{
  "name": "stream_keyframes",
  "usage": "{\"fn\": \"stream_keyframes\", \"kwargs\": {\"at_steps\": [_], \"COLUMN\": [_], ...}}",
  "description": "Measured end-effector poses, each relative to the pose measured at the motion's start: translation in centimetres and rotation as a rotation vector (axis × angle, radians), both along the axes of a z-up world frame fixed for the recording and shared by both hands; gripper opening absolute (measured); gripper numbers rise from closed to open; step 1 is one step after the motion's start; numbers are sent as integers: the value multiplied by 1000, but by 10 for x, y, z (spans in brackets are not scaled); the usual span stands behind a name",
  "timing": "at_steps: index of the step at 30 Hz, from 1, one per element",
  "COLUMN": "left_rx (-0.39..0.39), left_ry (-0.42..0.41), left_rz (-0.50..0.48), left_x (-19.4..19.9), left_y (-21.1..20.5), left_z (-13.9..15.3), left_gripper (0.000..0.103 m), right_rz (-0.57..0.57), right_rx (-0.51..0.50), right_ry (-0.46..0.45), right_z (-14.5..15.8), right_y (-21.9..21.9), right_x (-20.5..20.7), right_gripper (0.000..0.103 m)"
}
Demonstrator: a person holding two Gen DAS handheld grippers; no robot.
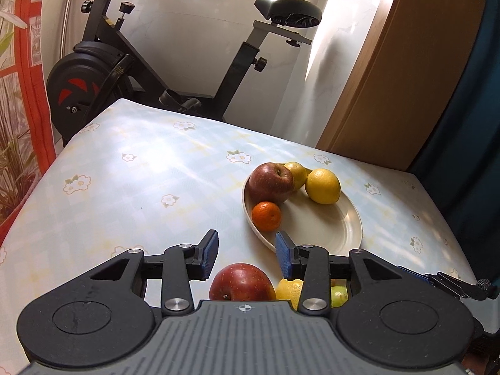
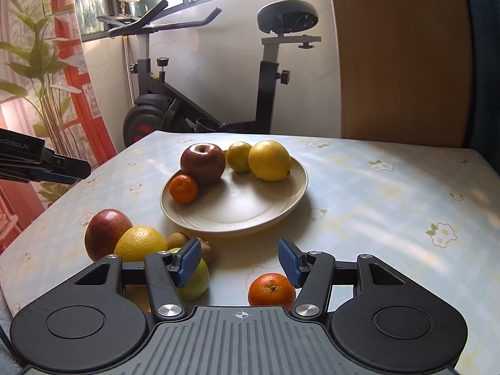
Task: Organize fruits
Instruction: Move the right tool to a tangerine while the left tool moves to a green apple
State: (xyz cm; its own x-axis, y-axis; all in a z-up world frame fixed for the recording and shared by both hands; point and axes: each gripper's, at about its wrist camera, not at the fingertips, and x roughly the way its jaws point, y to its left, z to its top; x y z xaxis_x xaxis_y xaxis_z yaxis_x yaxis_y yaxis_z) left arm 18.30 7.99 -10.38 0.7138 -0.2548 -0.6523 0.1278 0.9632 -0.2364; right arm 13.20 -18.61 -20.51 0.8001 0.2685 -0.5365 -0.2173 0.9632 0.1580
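A cream plate [image 2: 250, 215] [image 1: 328, 228] on the table holds a red apple [image 2: 203, 162] [image 1: 271, 182], a mandarin [image 2: 183, 188] [image 1: 266, 215], a large lemon [image 2: 269, 160] [image 1: 322, 186] and a smaller yellow fruit [image 2: 239, 156] [image 1: 296, 173]. Loose on the table lie a second red apple [image 2: 106, 232] [image 1: 240, 282], a yellow citrus [image 2: 140, 243] [image 1: 289, 289], a green fruit [image 2: 197, 278] [image 1: 339, 295], two kiwis [image 2: 178, 239] and a mandarin [image 2: 271, 289]. My right gripper [image 2: 239, 261] is open above that mandarin. My left gripper [image 1: 247, 254] is open above the loose apple; it also shows in the right wrist view [image 2: 62, 168].
The table wears a pale floral cloth [image 1: 140, 181] [image 2: 390, 193]. An exercise bike [image 1: 125, 72] [image 2: 193, 100] stands behind its far edge. A wooden panel [image 1: 390, 78] [image 2: 400, 62] is at the back right, an orange curtain [image 1: 28, 93] and a plant [image 2: 43, 72] at the left.
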Motion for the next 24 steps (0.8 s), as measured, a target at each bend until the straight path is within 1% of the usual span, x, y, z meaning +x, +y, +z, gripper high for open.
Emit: {"fn": "stream_keyframes", "kwargs": {"at_steps": [2, 5, 6, 9, 11, 13, 15, 18, 24], "left_rx": [8, 63, 69, 72, 83, 74, 69, 81, 90], "left_ry": [-3, -29, -33, -31, -28, -27, -32, -36, -15], "left_rz": [6, 4, 3, -6, -21, -25, -22, -29, -48], "left_x": [-6, -17, -20, -25, -29, -30, -32, -36, -43], "left_y": [-2, -9, -10, -11, -12, -9, -7, -6, -7], "left_z": [-2, -4, -5, -7, -7, -6, -5, -4, -12], "left_gripper": [45, 45, 45, 45, 45, 45, 45, 45, 45], "right_rz": [-2, -12, -19, -45, -59, -65, -62, -47, -21], "right_rx": [-1, -7, -13, -16, 4, 26, 31, 24, 18], "right_ry": [-11, -12, -12, -6, 6, 11, 8, 3, 0], "right_z": [-2, -6, -8, -12, -14, -14, -13, -12, -9], "right_y": [1, 3, 3, 1, -3, -6, -5, -1, 7], "right_x": [-6, -15, -17, -22, -23, -23, -24, -26, -26], "right_gripper": [52, 52, 52, 52, 52, 52, 52, 52, 52]}}
